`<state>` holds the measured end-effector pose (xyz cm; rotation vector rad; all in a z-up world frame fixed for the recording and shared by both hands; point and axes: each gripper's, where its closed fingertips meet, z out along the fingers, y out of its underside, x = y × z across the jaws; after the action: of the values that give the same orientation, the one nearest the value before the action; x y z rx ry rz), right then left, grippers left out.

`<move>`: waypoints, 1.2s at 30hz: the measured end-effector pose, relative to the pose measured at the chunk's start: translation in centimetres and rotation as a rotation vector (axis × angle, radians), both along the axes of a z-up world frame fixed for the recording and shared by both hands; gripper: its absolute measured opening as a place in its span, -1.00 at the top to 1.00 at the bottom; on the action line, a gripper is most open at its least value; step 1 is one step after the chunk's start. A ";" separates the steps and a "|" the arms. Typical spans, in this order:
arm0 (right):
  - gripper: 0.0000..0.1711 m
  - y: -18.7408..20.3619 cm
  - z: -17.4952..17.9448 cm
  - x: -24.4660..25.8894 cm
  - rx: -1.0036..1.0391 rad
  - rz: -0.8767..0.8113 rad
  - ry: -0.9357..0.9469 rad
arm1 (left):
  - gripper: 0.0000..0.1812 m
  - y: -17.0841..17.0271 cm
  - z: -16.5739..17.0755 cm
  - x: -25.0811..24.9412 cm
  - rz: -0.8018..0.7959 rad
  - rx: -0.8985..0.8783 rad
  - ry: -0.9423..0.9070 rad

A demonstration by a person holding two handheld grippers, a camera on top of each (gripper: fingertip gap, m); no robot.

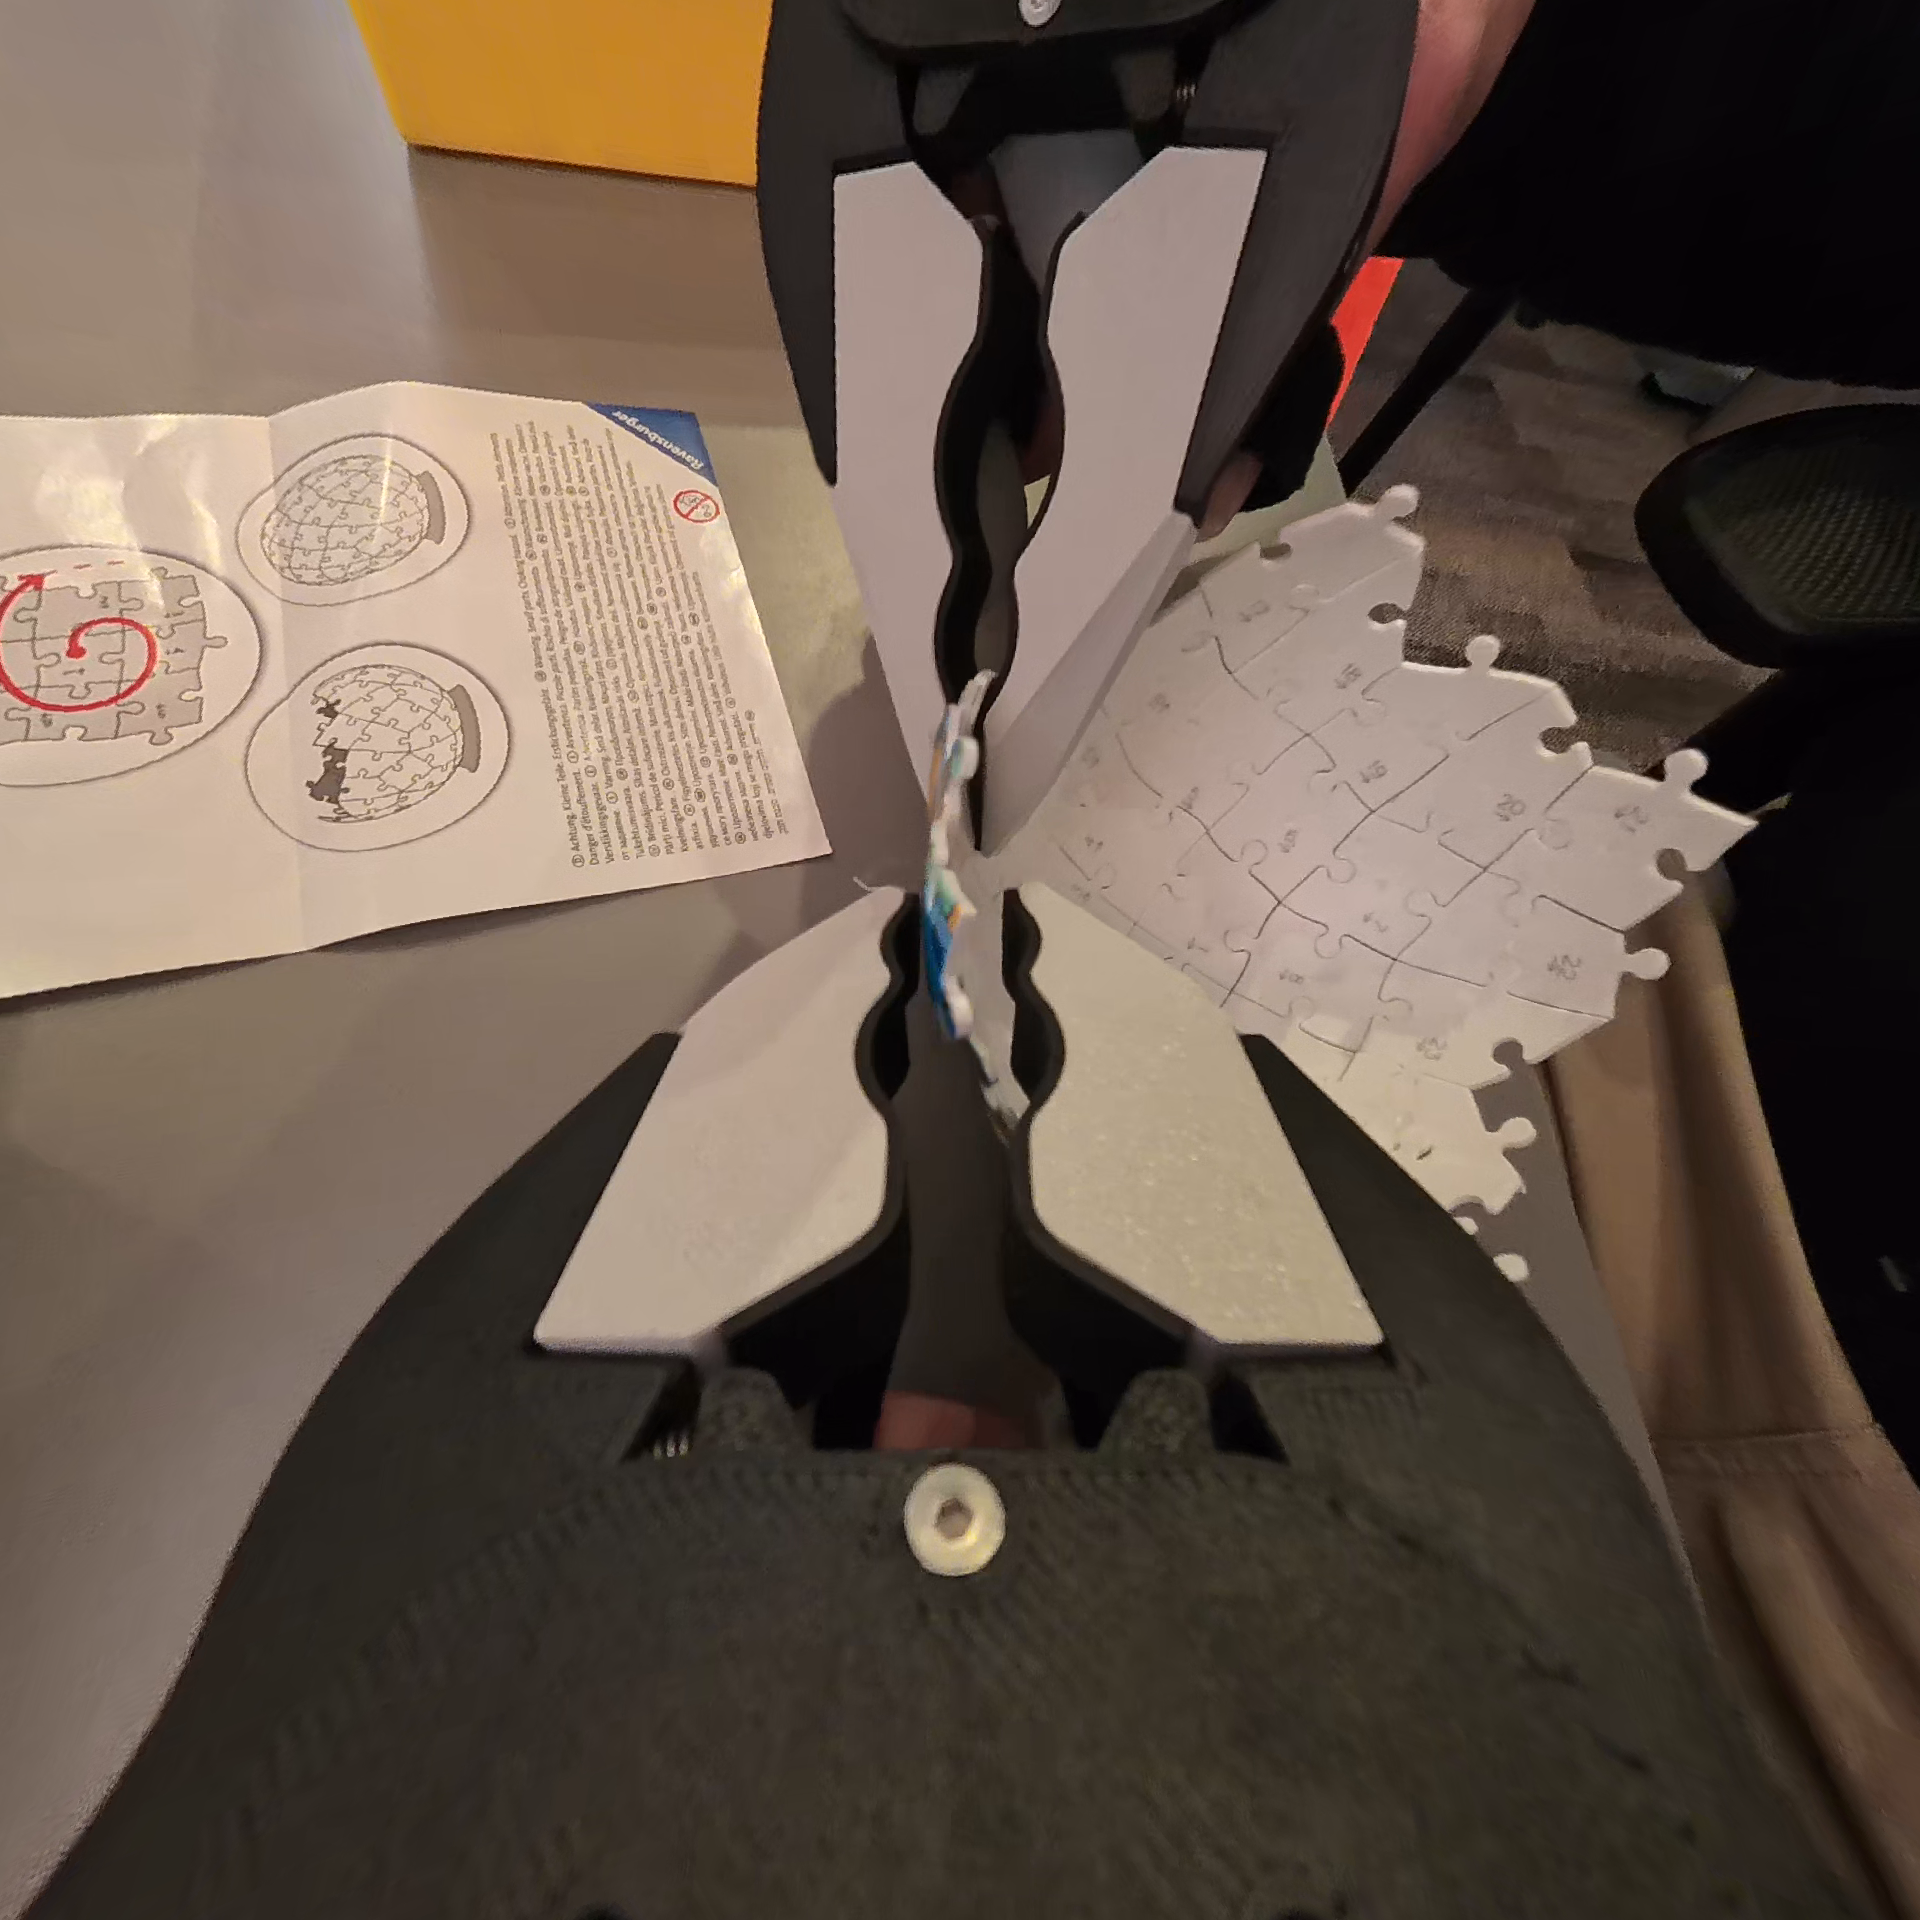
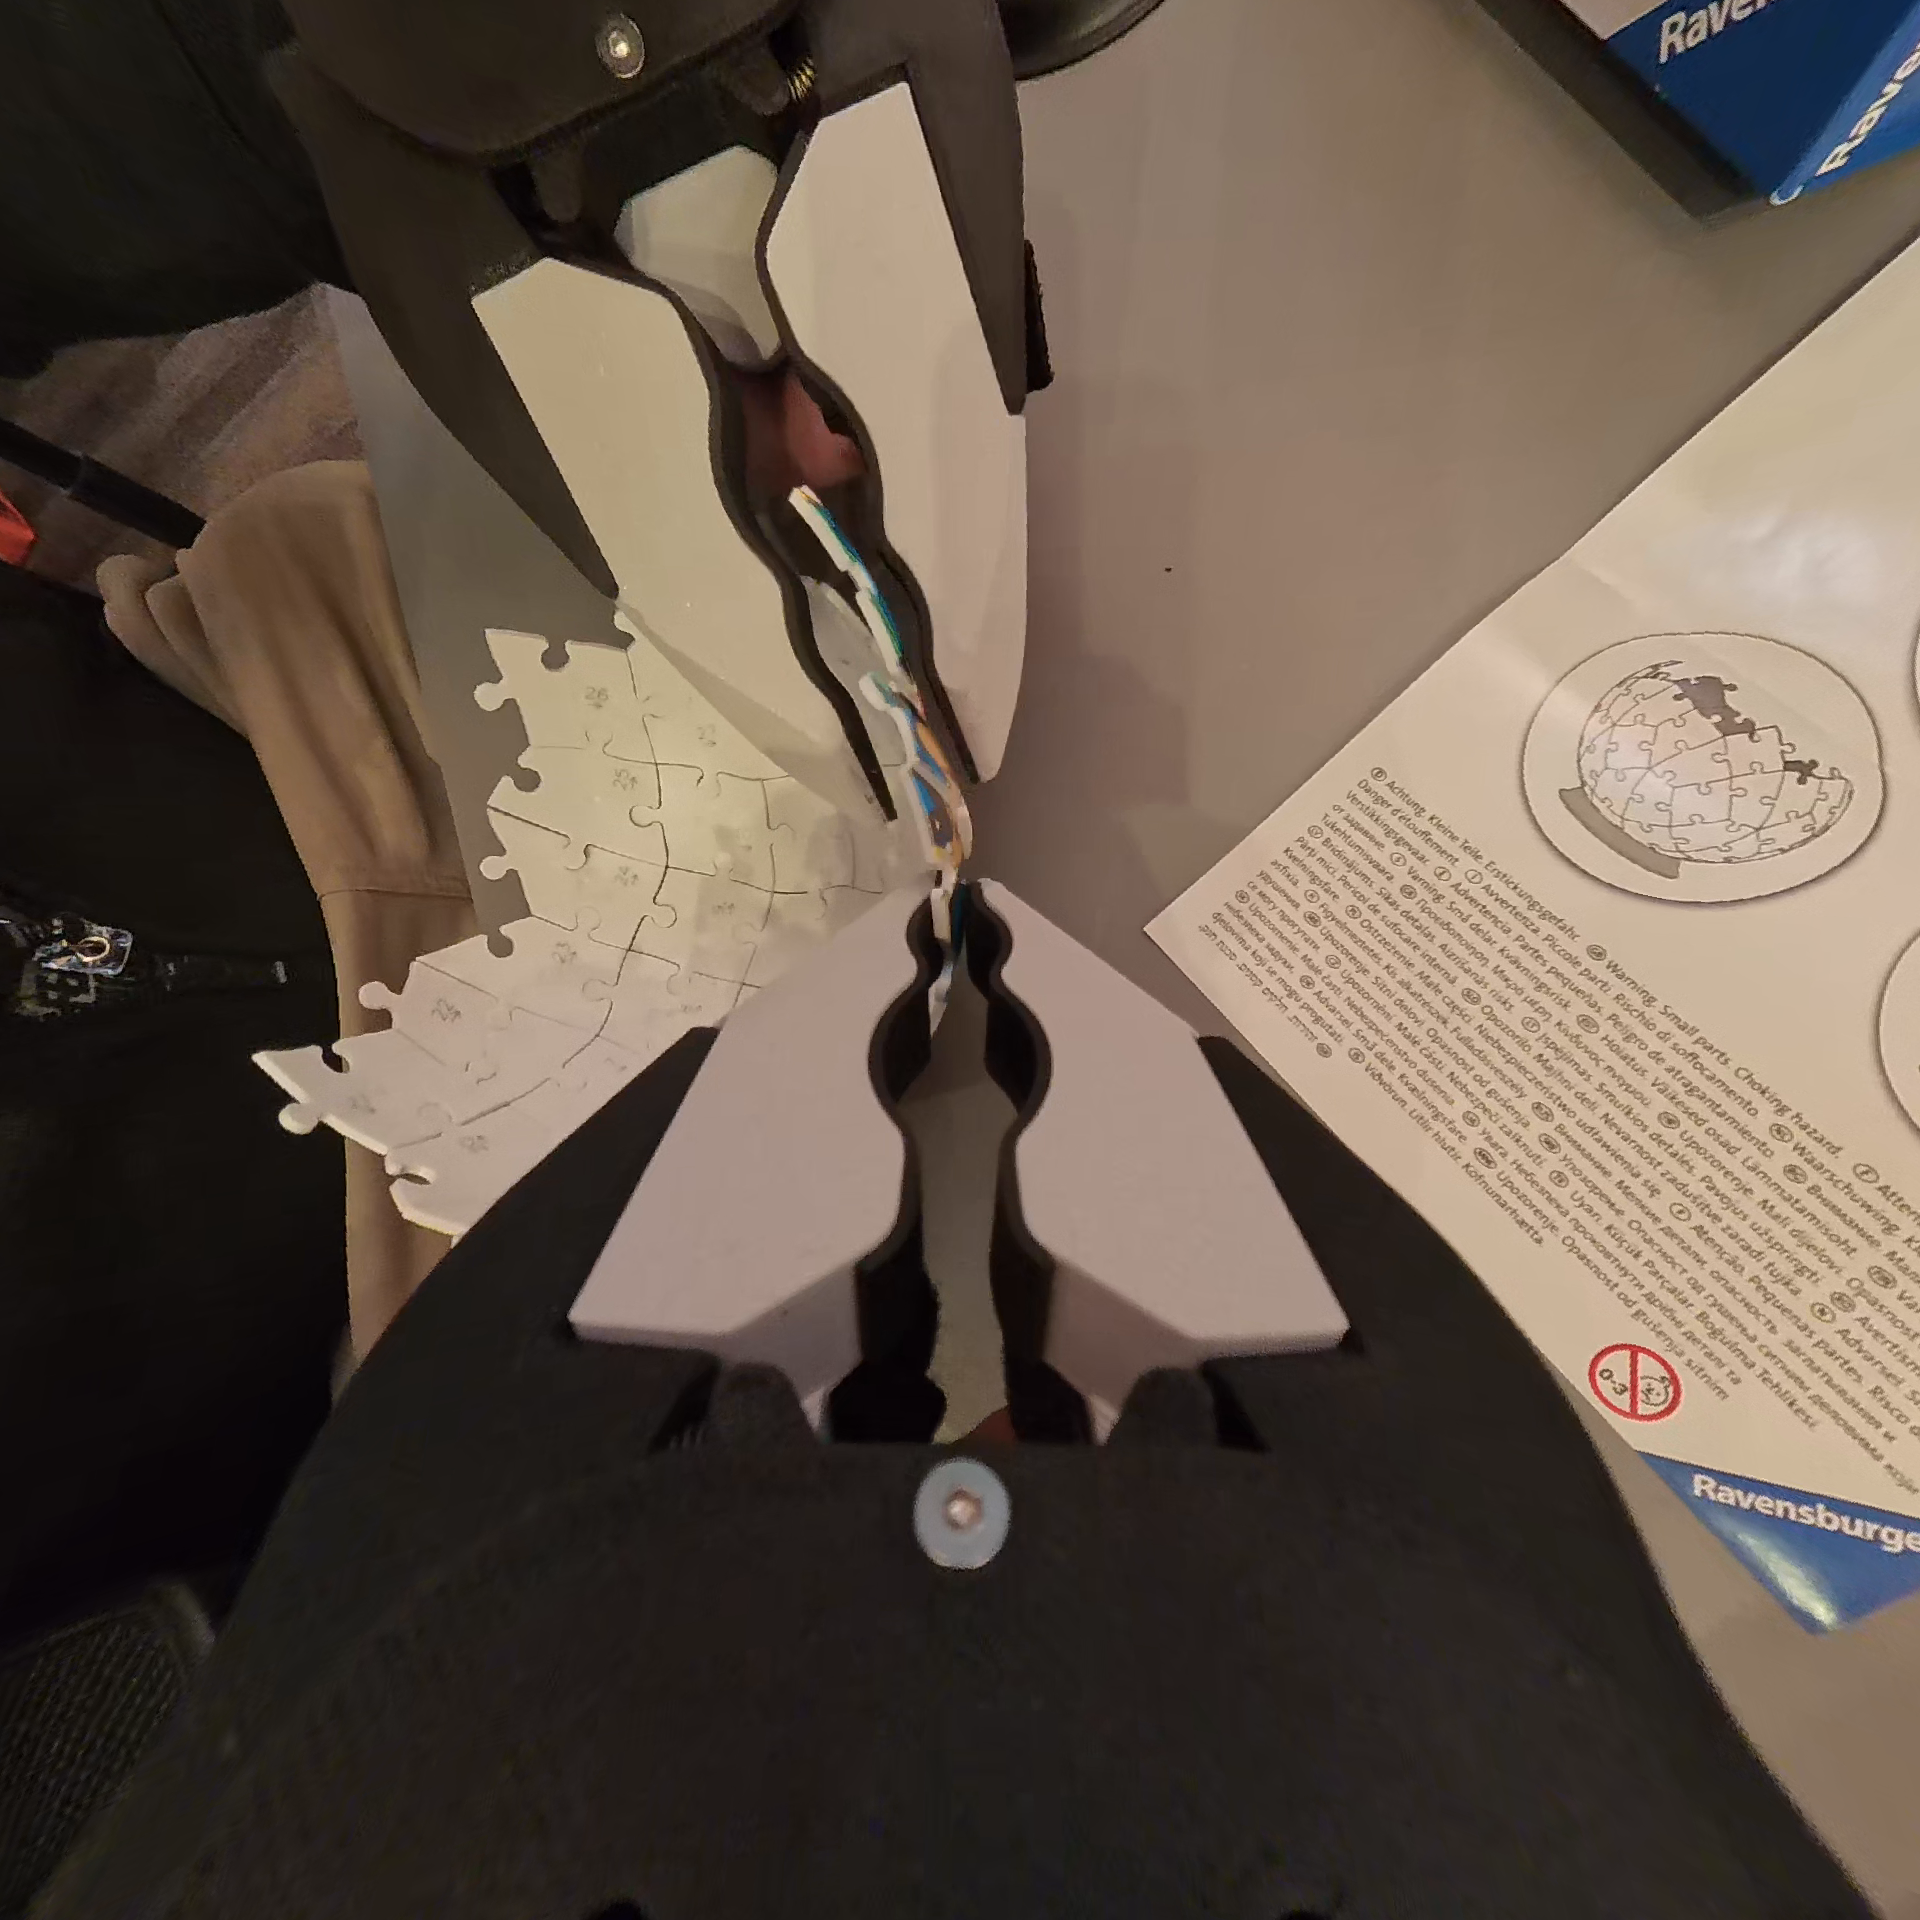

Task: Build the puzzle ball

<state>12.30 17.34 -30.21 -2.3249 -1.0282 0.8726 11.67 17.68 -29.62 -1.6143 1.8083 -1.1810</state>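
Two tools meeting tip to tip, left tool (image 1: pixel 961 956) and right tool (image 2: pixel 951 914) both clenched on the curved white puzzle shell (image 1: pixel 1351 831), held off the grey surface (image 1: pixel 260 1143) edge, glossy folded leaflet (image 1: pixel 364 675) flat nearby.

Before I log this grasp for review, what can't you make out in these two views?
- Printed face of the puzzle shell: both views show only its white numbered back.
- Joint between the two clamped edges: hidden behind the left gripper and right gripper tips.
- Loose pieces: none in view.
- Instruction sheet: cut by the frame edge in both views.
- Blue box: right wrist view, corner only.
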 end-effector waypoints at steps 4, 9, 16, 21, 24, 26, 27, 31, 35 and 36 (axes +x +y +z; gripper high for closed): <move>1.00 0.0 0.0 0.1 0.003 -0.002 -0.003 | 0.93 0.2 0.1 -0.1 0.018 -0.017 -0.013; 1.00 0.0 0.0 0.1 0.001 0.001 -0.005 | 0.96 0.4 0.1 0.0 0.033 -0.056 -0.019; 0.87 0.7 1.1 -0.1 0.046 -0.012 0.008 | 0.96 0.4 0.2 -0.1 0.024 -0.069 -0.017; 0.97 0.8 1.1 -0.4 0.077 0.011 -0.001 | 0.96 0.4 0.1 -0.2 0.020 -0.068 -0.015; 1.00 0.6 0.9 -0.4 0.084 0.028 -0.012 | 0.96 0.2 -0.1 -0.3 0.013 -0.073 -0.012; 1.00 0.7 1.0 -0.5 0.093 0.020 -0.009 | 0.96 0.3 0.0 -0.3 0.013 -0.077 -0.014; 1.00 0.6 0.9 -0.5 0.093 0.021 -0.018 | 0.96 0.2 -0.1 -0.3 0.008 -0.073 -0.011; 0.86 1.2 1.5 -0.4 0.117 0.008 -0.029 | 0.96 0.2 0.1 -0.2 0.003 -0.066 -0.020; 0.98 1.2 1.7 -0.7 0.140 0.030 -0.020 | 0.96 0.4 0.1 -0.3 0.007 -0.062 -0.023; 0.99 1.2 1.6 -0.7 0.139 0.031 -0.011 | 0.96 0.3 0.1 -0.3 0.005 -0.063 -0.024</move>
<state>11.60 18.50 -28.56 -2.2065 -1.0958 0.7749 11.37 18.02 -29.51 -1.6319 1.7678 -1.2618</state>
